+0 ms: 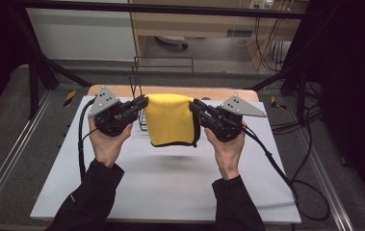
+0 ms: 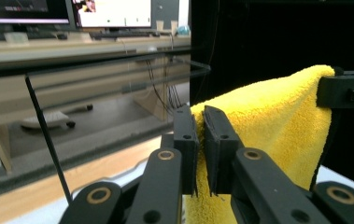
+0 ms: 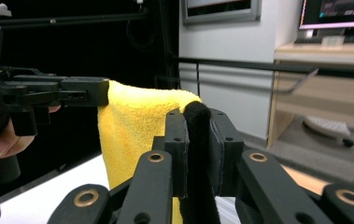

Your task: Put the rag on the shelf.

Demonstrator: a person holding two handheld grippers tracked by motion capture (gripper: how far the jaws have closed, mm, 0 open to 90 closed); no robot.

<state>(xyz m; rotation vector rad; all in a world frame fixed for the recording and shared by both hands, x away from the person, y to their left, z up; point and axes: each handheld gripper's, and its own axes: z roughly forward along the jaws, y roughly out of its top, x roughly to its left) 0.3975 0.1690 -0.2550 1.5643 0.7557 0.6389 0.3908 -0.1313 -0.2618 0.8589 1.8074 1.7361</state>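
Note:
A yellow towel (image 1: 170, 120) with a dark edge hangs folded above the white table top (image 1: 170, 187), stretched between both grippers. My left gripper (image 1: 141, 102) is shut on the towel's upper left corner; in the left gripper view the yellow towel (image 2: 268, 126) is pinched at my left gripper (image 2: 200, 135). My right gripper (image 1: 193, 105) is shut on the upper right corner; in the right gripper view the dark hem sits between the jaws of my right gripper (image 3: 197, 135), with the yellow towel (image 3: 132, 135) spreading toward the other gripper (image 3: 72, 91).
A black wire rack (image 1: 144, 84) stands behind the towel at the table's far edge. A wooden board (image 1: 218, 92) lies under the white top at the back. Cables (image 1: 286, 168) trail off to the right. Metal frame rails run along both sides.

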